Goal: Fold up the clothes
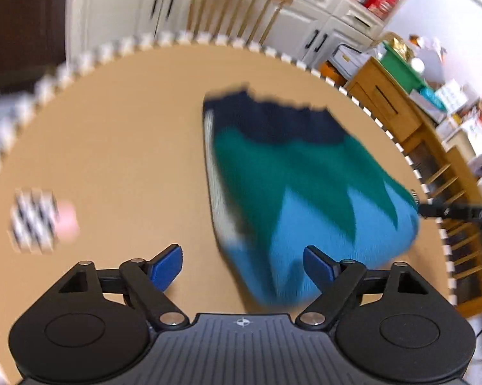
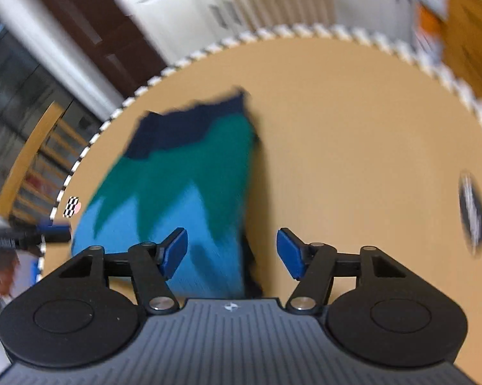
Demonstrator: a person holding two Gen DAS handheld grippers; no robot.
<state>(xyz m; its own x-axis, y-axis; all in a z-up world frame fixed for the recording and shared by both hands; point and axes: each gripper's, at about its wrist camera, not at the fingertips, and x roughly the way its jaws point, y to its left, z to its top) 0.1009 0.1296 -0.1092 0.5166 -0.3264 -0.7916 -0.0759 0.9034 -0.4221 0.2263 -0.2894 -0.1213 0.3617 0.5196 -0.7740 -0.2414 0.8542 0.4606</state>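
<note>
While the folded garment (image 1: 292, 173) lies on the round table (image 1: 112, 147), both the left gripper (image 1: 242, 268) and right gripper (image 2: 232, 253) hover above it, jaws apart, gripping nothing.

One folded garment (image 1: 305, 173) (three colours), one table (image 1: 112, 144), two checkered markers (image 1: 35, 221).

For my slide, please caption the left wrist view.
Open left gripper above folded blue-green garment on round table.

No text, label or number can be read anywhere; motion blur smears both views
</note>
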